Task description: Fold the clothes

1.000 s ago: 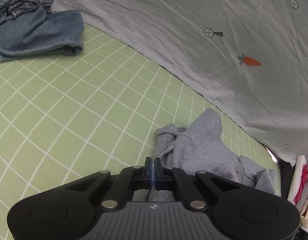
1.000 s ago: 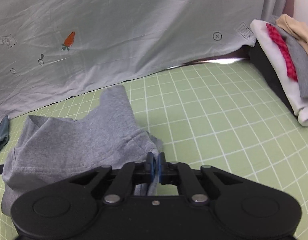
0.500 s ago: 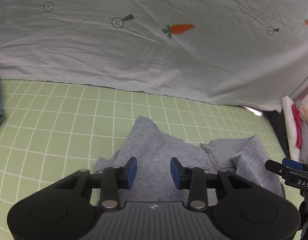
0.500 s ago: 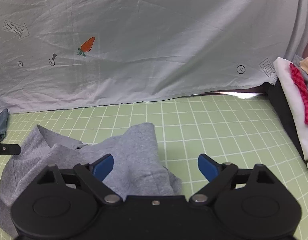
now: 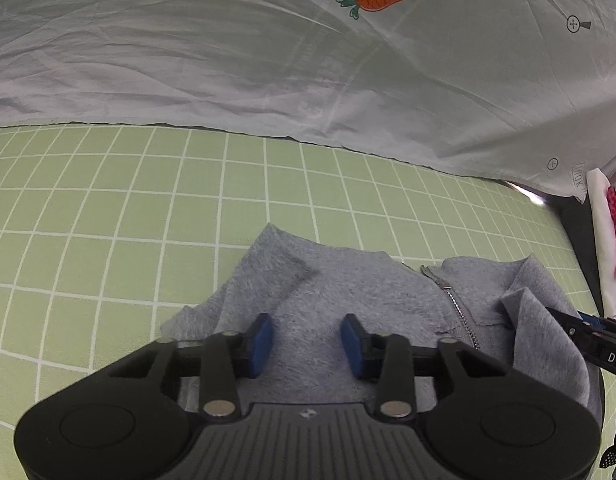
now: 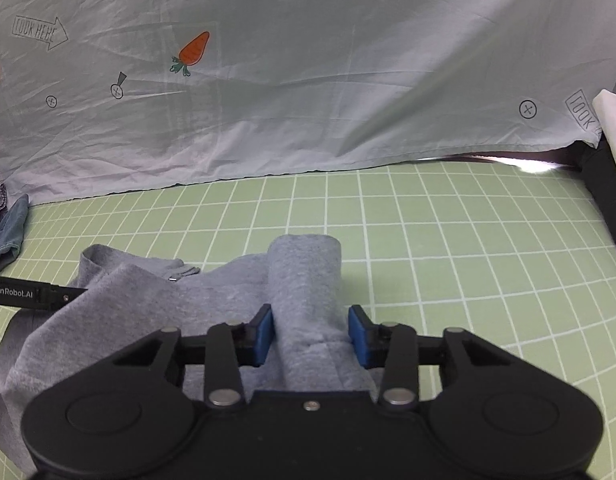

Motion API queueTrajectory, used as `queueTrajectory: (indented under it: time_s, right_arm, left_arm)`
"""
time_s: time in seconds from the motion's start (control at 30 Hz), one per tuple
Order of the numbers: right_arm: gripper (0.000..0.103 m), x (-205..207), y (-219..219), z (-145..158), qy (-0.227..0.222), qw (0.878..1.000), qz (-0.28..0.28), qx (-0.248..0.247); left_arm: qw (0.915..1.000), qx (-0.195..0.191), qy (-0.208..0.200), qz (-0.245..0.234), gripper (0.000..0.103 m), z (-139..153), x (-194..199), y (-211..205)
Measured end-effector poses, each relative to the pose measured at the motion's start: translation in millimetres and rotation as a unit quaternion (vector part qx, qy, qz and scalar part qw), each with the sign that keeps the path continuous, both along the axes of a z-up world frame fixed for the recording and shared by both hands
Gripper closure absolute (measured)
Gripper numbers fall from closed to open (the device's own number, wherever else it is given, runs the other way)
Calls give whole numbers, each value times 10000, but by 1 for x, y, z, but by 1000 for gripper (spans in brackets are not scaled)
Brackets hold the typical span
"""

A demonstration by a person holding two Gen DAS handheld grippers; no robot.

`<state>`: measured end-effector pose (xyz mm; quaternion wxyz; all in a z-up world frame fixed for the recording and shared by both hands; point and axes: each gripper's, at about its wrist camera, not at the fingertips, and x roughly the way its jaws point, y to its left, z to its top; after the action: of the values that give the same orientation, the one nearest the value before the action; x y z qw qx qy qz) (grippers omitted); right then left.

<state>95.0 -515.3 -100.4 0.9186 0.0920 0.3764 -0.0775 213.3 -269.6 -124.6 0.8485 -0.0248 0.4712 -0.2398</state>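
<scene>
Around the grey zip garment the green grid mat lies bare on the far side, up to the hanging carrot-print sheet, which closes off that edge. Left of the garment the mat is clear as far as a heap of blue clothes at the mat's edge. Right of the garment a wide strip of mat runs open to a stack of folded clothes, which blocks the right border.
</scene>
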Motion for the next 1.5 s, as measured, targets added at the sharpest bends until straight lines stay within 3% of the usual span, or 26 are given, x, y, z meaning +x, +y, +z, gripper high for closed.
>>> queueTrajectory:
  time_s: [0.03,0.07,0.1,0.2,0.27,0.3,0.47,0.53,0.6,0.67,0.77,0.83,1.0,1.2,1.5]
  right_arm:
    - [71,0,-1,0,-8,10000,-19,37]
    - [75,0,-3,0,-21,10000,-50,73]
    - [81,0,-5,1,-33,9999,-87,95]
    - [89,-5,-12,6,-152,9994,-246,166]
    - [91,-11,-24,12,-335,9972,-495,459]
    - [92,-15,-33,15,-442,9947,-651,668]
    - [90,-24,-69,2,-499,9754,-1452,1582]
    - [80,-24,-68,-2,-352,9747,-1580,1540]
    - [62,-25,-64,-1,-324,9762,-1616,1410]
    - [51,-28,-60,2,-308,9765,-1638,1368]
    - [32,-35,-56,7,-282,9760,-1627,1418]
    - [28,-41,-53,9,-230,9763,-1597,1446]
    - [27,-66,-40,4,36,9774,-1472,1518]
    - [27,-105,-29,6,37,9750,-1480,1658]
    - [29,-142,-4,4,353,9892,-918,1089]
  left_arm:
    - [10000,-43,-16,50,81,2,0,2]
    - [9999,-118,-25,108,97,4,1,5]
    - [9996,-217,-30,175,100,8,2,9]
    - [9949,-816,-34,584,101,25,6,32]
    - [9781,-1685,117,1215,101,33,12,62]
    - [9705,-1908,164,1463,101,35,15,74]
    - [9572,-1734,232,2304,103,28,23,109]
    - [9527,-1667,252,2530,91,26,25,120]
    - [9577,-1612,264,2371,55,25,18,122]
    - [9678,-1446,314,2035,42,23,7,117]
    - [9815,-1149,382,1483,42,19,-13,103]
    - [9846,-1026,479,1331,42,13,-27,98]
    - [9813,-1007,791,1435,42,3,-60,106]
    - [9766,-1097,996,1561,43,4,-101,124]
    - [9692,-1315,1296,1629,44,-10,-134,134]
